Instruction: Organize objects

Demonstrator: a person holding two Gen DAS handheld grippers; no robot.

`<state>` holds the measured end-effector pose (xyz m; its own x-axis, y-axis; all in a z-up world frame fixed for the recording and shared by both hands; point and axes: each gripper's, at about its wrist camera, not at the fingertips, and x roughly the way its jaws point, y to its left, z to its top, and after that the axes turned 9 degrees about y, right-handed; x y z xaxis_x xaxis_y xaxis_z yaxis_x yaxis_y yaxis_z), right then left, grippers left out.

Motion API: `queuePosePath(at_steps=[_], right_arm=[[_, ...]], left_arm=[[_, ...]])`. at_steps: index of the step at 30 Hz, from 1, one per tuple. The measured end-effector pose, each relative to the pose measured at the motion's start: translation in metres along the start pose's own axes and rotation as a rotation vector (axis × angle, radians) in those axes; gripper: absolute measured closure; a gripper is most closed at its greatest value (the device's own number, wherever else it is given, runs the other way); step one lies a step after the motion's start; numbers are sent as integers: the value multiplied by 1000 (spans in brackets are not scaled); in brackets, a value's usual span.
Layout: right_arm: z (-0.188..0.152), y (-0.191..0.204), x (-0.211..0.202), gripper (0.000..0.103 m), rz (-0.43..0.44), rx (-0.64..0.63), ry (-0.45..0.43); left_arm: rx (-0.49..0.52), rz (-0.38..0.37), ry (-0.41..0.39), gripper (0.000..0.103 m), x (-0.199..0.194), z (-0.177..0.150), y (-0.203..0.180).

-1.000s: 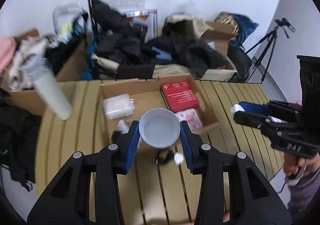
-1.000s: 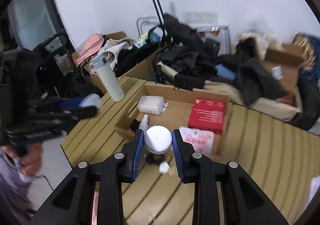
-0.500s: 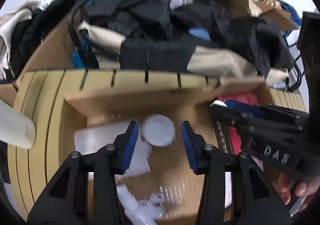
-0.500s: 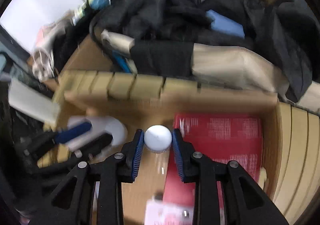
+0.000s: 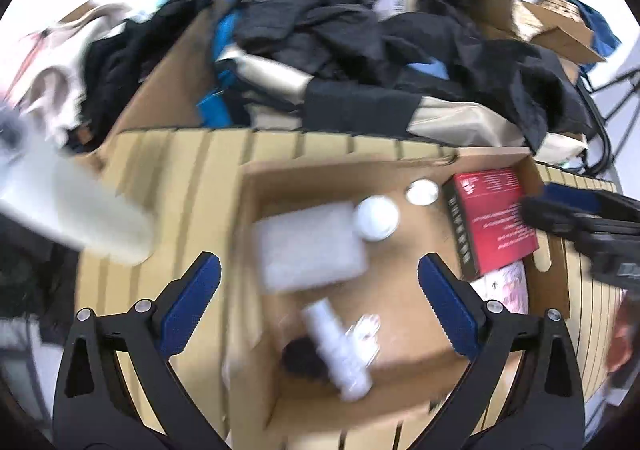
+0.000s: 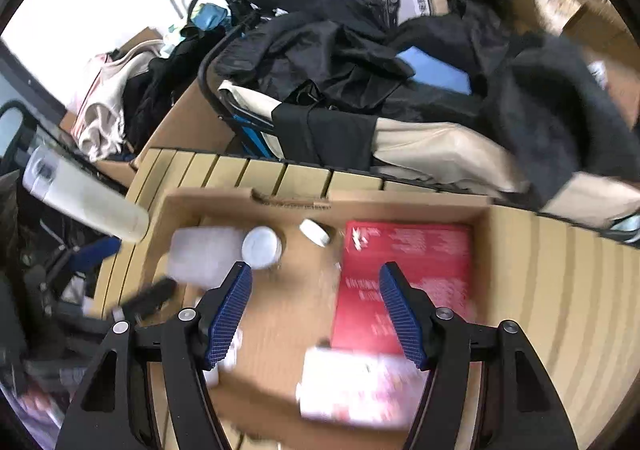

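Note:
An open cardboard box (image 5: 256,186) (image 6: 400,206) sits on the slatted wooden table. Inside lie a white round cup (image 5: 376,217) (image 6: 262,247), a smaller white lid (image 5: 421,192) (image 6: 315,232), a red book-like box (image 5: 494,218) (image 6: 404,274), a clear plastic packet (image 5: 308,250) (image 6: 204,254), a white bottle (image 5: 336,350) and a pink-and-white packet (image 6: 356,386). My left gripper (image 5: 320,306) is open and empty above the box. My right gripper (image 6: 316,314) is open and empty above the box; it also shows in the left wrist view (image 5: 580,214).
A tall white tumbler (image 5: 72,206) (image 6: 88,202) stands on the table left of the box. Behind the table are piled dark clothes (image 5: 360,42) (image 6: 340,50) and other cardboard boxes (image 5: 160,90).
Both grippers have opened. The cup left my left gripper and the small lid left my right gripper; both now lie in the box. Both grippers have drawn back.

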<state>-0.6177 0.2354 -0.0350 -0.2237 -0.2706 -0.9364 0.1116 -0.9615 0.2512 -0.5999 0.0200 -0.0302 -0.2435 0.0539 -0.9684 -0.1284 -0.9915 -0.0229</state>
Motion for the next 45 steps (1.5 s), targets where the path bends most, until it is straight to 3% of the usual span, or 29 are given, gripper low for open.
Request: queuePosePath(at_steps=[5, 8, 13, 15, 19, 21, 25, 28, 30, 32, 34, 36, 41, 45], right_arm=[[-33, 8, -77, 33, -42, -4, -29], [-61, 19, -124, 33, -44, -13, -77], [-119, 32, -188, 32, -36, -34, -166], [-151, 36, -206, 26, -40, -44, -193], [-224, 49, -222, 25, -59, -107, -255], [-279, 58, -221, 25, -77, -162, -289], [-381, 68, -207, 25, -100, -206, -345], [-458, 69, -181, 23, -101, -168, -349], [-487, 65, -168, 23, -79, -115, -349], [-511, 62, -156, 23, -24, -75, -350], [-518, 64, -151, 23, -62, -65, -351], [-521, 68, -153, 23, -87, -79, -369], [-524, 75, -161, 23, -74, -92, -421], [-522, 71, -139, 23, -39, -76, -420]], left_arm=[[-65, 37, 47, 2, -55, -30, 22], [-88, 9, 59, 2, -98, -59, 26], [-59, -6, -20, 0, -163, -111, 15], [-34, -6, -75, 0, -184, -141, 6], [31, 17, -226, 0, -216, -219, -11], [52, 24, -291, 0, -225, -259, -17], [64, -51, -396, 0, -228, -373, -22], [42, -51, -389, 0, -209, -444, -24], [6, -42, -386, 0, -197, -474, -23], [-5, -31, -363, 0, -189, -480, -27], [26, 1, -348, 0, -188, -476, -34], [7, 14, -387, 0, -192, -477, -36], [16, -20, -370, 0, -180, -476, -38], [61, -39, -385, 0, -156, -471, -42]])
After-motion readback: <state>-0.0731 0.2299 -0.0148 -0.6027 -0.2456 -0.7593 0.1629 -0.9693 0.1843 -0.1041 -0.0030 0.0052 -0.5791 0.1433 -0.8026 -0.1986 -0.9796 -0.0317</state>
